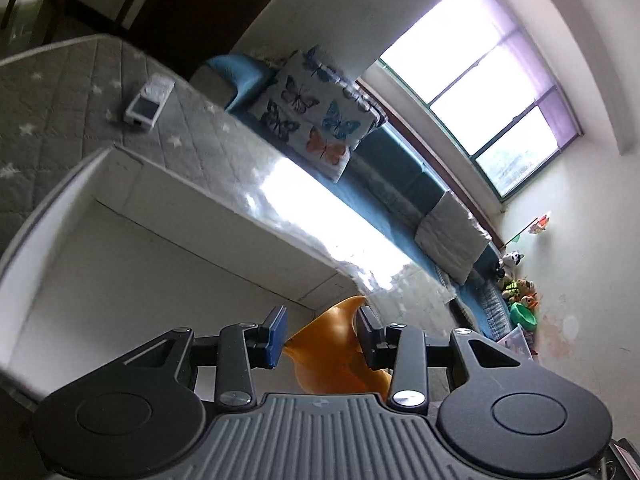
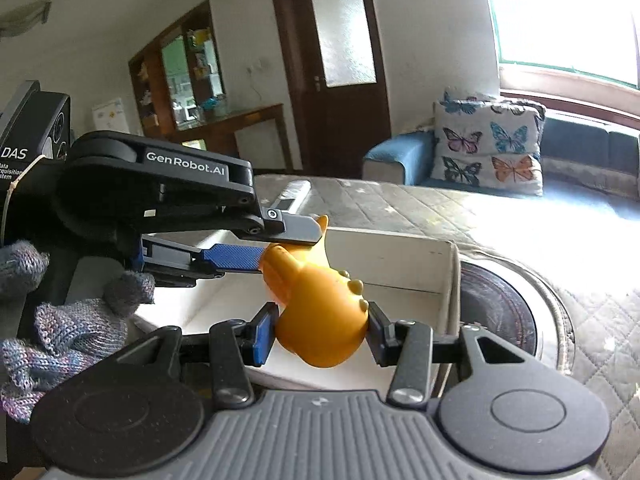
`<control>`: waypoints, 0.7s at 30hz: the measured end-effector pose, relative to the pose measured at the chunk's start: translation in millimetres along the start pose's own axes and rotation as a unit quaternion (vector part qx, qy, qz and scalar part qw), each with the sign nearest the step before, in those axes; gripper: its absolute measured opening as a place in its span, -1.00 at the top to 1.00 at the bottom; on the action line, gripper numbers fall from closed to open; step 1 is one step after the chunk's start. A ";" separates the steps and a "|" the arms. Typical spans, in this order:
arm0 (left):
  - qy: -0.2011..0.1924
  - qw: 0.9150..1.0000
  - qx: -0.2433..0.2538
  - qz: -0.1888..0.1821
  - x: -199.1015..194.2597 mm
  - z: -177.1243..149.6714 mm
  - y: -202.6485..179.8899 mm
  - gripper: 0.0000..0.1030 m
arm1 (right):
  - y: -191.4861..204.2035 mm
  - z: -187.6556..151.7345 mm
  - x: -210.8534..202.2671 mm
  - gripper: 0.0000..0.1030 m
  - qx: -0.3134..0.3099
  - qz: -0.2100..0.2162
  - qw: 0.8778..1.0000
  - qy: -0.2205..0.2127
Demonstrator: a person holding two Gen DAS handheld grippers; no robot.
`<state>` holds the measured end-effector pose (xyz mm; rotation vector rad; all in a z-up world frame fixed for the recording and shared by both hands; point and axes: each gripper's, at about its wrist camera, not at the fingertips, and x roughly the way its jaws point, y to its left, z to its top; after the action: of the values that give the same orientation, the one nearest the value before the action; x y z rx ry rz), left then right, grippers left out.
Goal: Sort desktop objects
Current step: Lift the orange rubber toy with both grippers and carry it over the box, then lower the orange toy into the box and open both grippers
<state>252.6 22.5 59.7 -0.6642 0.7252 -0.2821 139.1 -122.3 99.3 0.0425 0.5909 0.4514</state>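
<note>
Orange toy (image 2: 320, 312), rubbery, animal-shaped with small bumps on top: you hold it in both grippers at once, up in the air over the white box (image 2: 404, 268). Your right gripper (image 2: 322, 334) is clamped on the fat round end, blue pad on one side, black pad on the other, both pressing in. Your left gripper (image 2: 280, 244) comes in from the left of the right wrist view and is clamped on the toy's narrower end, grey finger above, blue finger below.

In the left wrist view the toy (image 1: 332, 344) sits between the left gripper's (image 1: 322, 334) two pads, touching both.

The box is open-topped with low walls, empty as far as visible, just below the toy. It rests on a quilted grey cover with star print (image 1: 60, 92). Right of the box, touching or just beside it, lies a round dark dish with a metal rim (image 2: 504, 312). A small white device (image 1: 146, 104) lies on the cover beyond the box.

Your left hand wears a knit glove (image 2: 60, 320), bottom left. Behind: butterfly cushion (image 2: 488, 148) on a blue sofa, bright window, dark door.
</note>
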 end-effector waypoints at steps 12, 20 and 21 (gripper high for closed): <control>0.052 0.998 -0.023 0.020 46.5 -2.4 33.4 0.21 | -19.2 -18.2 48.7 0.09 0.003 -0.009 0.998 0.060; 0.060 0.998 -0.013 0.024 47.5 -9.9 33.3 0.24 | -9.8 -24.4 43.3 0.04 -0.008 -0.021 0.998 0.053; 0.059 0.998 -0.010 0.025 46.6 -10.8 32.1 0.24 | -9.5 -23.9 41.0 0.04 -0.008 -0.022 0.998 0.051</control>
<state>279.3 20.7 8.7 -0.6515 0.8582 -0.2704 160.0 -115.7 56.1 -0.0097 0.6862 0.4170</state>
